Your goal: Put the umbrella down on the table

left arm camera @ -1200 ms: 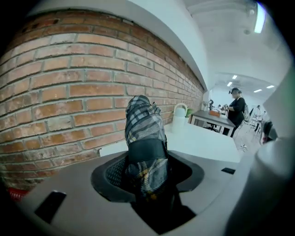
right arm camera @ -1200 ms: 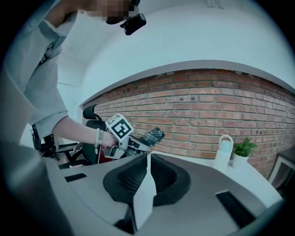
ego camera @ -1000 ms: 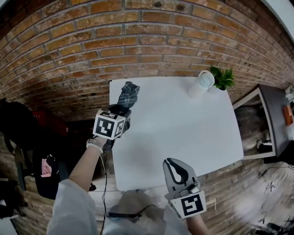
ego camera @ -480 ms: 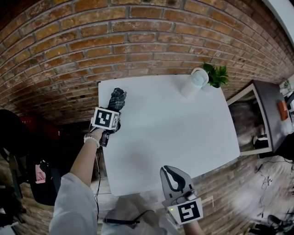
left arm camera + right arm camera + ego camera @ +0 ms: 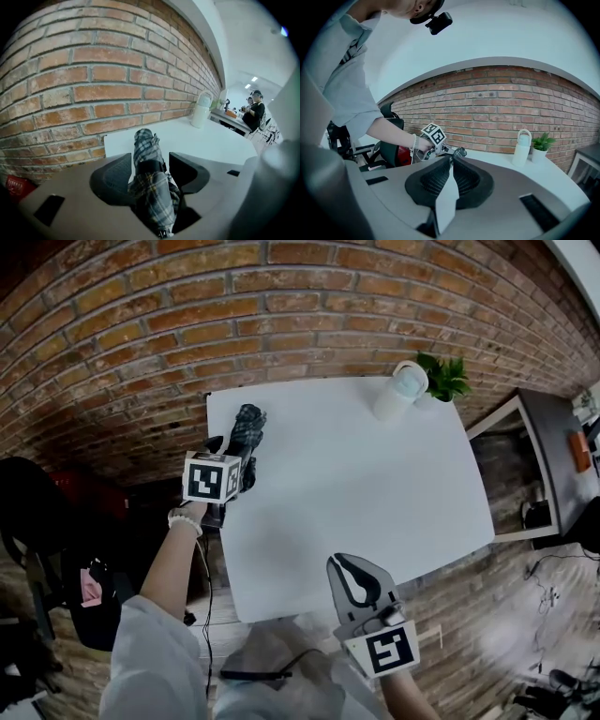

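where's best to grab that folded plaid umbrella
Grip the umbrella at the dark strap around its middle, coming along its length from the end nearest the table's left edge: folded, it looks slimmest there. The left tongs, jaws opening, straddle that spot.

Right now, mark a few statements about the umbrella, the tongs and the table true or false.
1. The umbrella is spread open. False: it is folded and strapped shut.
2. The left tongs have the umbrella between their jaws. True; those jaws are opening.
3. The right tongs hold the white bottle. False: they are shut on nothing; the bottle stands at the far right corner of the table.
4. A potted plant stands beside the bottle. True.
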A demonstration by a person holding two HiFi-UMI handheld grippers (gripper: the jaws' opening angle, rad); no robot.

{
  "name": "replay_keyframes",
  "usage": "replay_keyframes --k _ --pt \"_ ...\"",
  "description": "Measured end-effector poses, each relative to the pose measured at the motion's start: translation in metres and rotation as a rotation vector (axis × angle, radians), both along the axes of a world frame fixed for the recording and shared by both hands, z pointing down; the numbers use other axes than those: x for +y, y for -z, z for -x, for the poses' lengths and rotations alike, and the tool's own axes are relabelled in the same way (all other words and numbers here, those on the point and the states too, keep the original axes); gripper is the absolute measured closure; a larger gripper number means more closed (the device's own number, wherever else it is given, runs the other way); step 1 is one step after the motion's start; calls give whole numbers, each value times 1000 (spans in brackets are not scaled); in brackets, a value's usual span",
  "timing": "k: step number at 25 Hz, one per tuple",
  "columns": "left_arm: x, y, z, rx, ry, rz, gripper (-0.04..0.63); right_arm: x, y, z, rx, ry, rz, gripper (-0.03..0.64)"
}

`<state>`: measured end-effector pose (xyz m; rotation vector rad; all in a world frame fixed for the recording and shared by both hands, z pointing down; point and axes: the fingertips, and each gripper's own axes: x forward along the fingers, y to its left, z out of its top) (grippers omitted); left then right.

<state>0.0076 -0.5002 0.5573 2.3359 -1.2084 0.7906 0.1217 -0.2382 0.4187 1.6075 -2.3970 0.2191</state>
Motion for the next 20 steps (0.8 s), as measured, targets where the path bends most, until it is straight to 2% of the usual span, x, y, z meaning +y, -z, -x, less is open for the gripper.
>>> replay_keyframes --k 1,5,7,11,20 --pt "3 13 2 10 0 -40 339 -1 3 1 0 2 -9 565" --pt "22 63 17 18 12 -202 509 -2 16 9 0 15 -47 565" --pt "37 88 27 50 31 -259 550 0 24 13 0 23 -64 565" --pt "74 136 42 113 45 -343 565 5 46 19 3 36 -113 565" --pt "174 211 58 131 -16 -497 571 29 76 31 -3 48 -165 565"
